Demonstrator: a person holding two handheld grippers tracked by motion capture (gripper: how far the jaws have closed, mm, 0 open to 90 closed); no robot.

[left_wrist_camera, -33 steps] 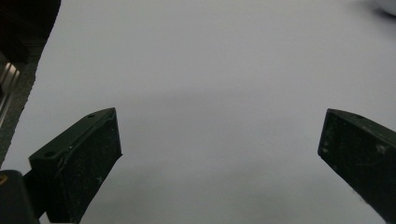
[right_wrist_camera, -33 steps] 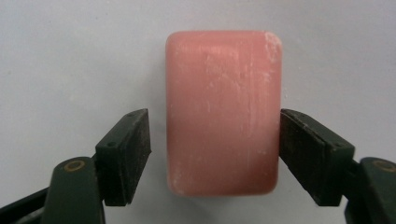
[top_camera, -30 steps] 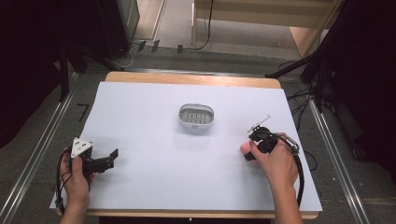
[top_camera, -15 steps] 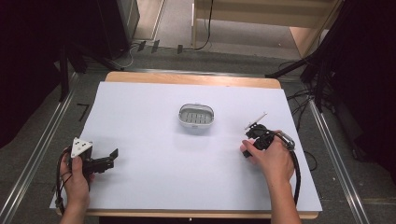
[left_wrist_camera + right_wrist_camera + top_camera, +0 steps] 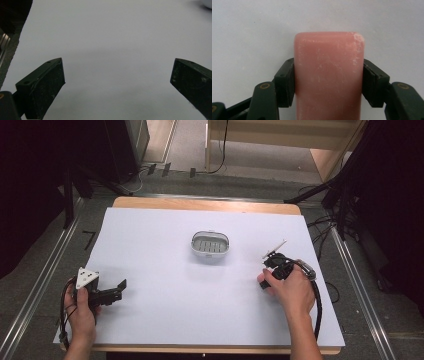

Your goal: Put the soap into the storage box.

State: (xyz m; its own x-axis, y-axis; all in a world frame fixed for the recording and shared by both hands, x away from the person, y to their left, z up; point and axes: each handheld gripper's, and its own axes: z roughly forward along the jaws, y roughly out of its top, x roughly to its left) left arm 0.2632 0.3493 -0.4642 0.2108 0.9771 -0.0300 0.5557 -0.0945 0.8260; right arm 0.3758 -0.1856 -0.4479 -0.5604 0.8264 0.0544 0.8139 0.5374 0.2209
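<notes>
A pink bar of soap lies on the white table sheet, pinched from both sides by the black pads of my right gripper, which is shut on it. From above, the right gripper sits at the right of the sheet under the person's hand. A small white oval soap dish stands at the middle of the sheet, apart from both grippers. My left gripper rests at the near left with its jaws wide apart; in its own view the left gripper has only bare sheet between its fingers.
The white sheet covers a wooden table whose far edge shows. Metal rails run along both sides on the floor. A cable loops from the right gripper near the table's right edge.
The right gripper's jaws have come together on the pink soap and the hand has shifted slightly over it. The left hand and gripper have stayed still.
</notes>
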